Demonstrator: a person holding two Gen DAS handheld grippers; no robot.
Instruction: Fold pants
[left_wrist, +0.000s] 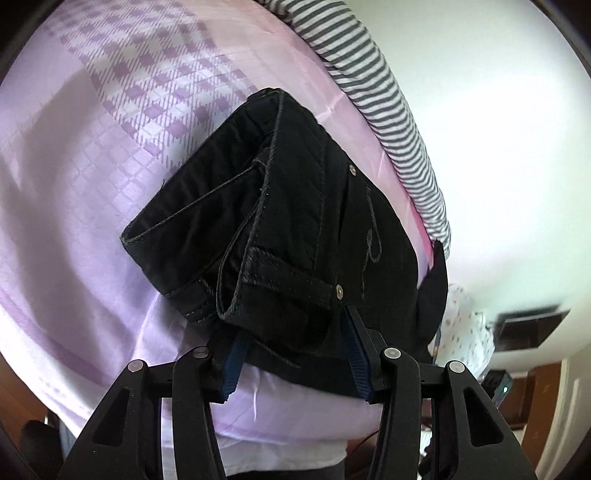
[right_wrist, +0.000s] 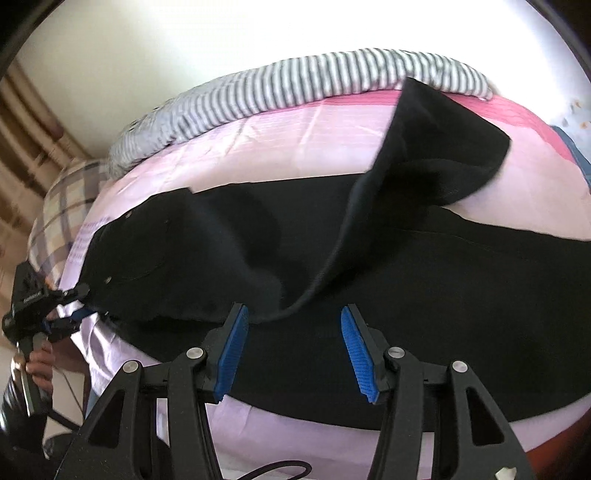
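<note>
Your left tool (left_wrist: 293, 354) sits at the waist end of the pants (left_wrist: 280, 206), fingers apart w/ the waistband corner lying between the blue pads (left_wrist: 232, 363); pads flank the cloth, but whether they actually press it you can't tell from that view. In the right wrist view the same tool (right_wrist: 79, 306) shows at 9 o'clock, at the waist corner by the rivets, w/ your hand (right_wrist: 38, 363) below it. From there the pants (right_wrist: 369, 302) run as one long dark band left to right across the pink bed sheet (right_wrist: 295, 133), so the long axis goes 9 to 3. Your right tool (right_wrist: 291, 349) hovers over the mid-length, fingers apart, nothing clamped, black cloth showing between and beyond the pads. One leg end is flipped up toward 1 o'clock, a loose flap w/ its edge curling down to just ahead of the right tool at 12. That flap is nearer your right side, so prob. it's the right's to take. Cloth is black denim, thick at the waist w/ seams, rivets, belt loop; limp further right. A striped blanket (right_wrist: 295, 81) lies along the far bed edge.
</note>
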